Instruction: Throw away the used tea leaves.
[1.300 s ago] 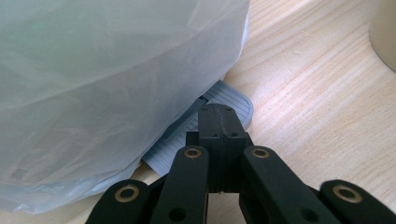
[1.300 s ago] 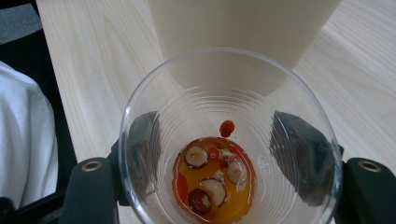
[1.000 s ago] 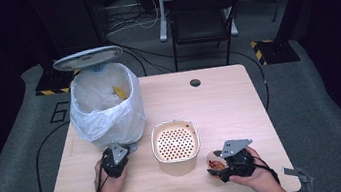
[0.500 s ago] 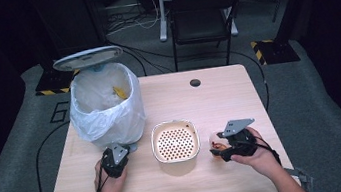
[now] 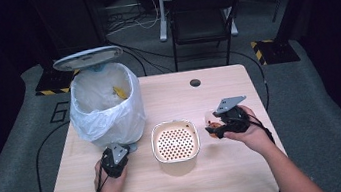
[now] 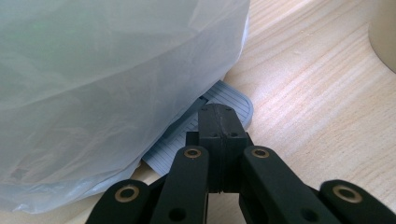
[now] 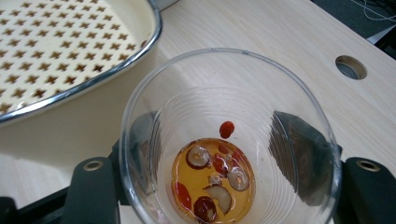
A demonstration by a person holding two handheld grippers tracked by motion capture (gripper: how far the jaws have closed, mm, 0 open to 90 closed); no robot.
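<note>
My right gripper (image 5: pixel 216 128) is shut on a clear plastic cup (image 5: pixel 210 119), held above the table just right of the cream strainer bowl (image 5: pixel 173 124). In the right gripper view the cup (image 7: pixel 229 116) holds a little amber liquid with red berries and sliced dates (image 7: pixel 212 179); the black fingers (image 7: pixel 294 149) press its sides, and the strainer's metal rim (image 7: pixel 93 84) lies at upper left. My left gripper (image 5: pixel 115 155) rests on the table in front of the bin, its jaws shut on nothing. In its own view that gripper (image 6: pixel 218 126) points at the bin's grey foot pedal (image 6: pixel 229 99).
A bin lined with a white bag (image 5: pixel 105 105) stands at the table's back left, its lid (image 5: pixel 87 58) raised and yellow scraps inside. The bag (image 6: pixel 102 70) bulges close over the left gripper. A cable hole (image 5: pixel 195 82) sits near the far edge; a chair (image 5: pixel 202 15) stands beyond.
My right gripper has lifted the cup from near the front right edge and carried it farther up the table, beside the strainer. The left hand has stayed still.
</note>
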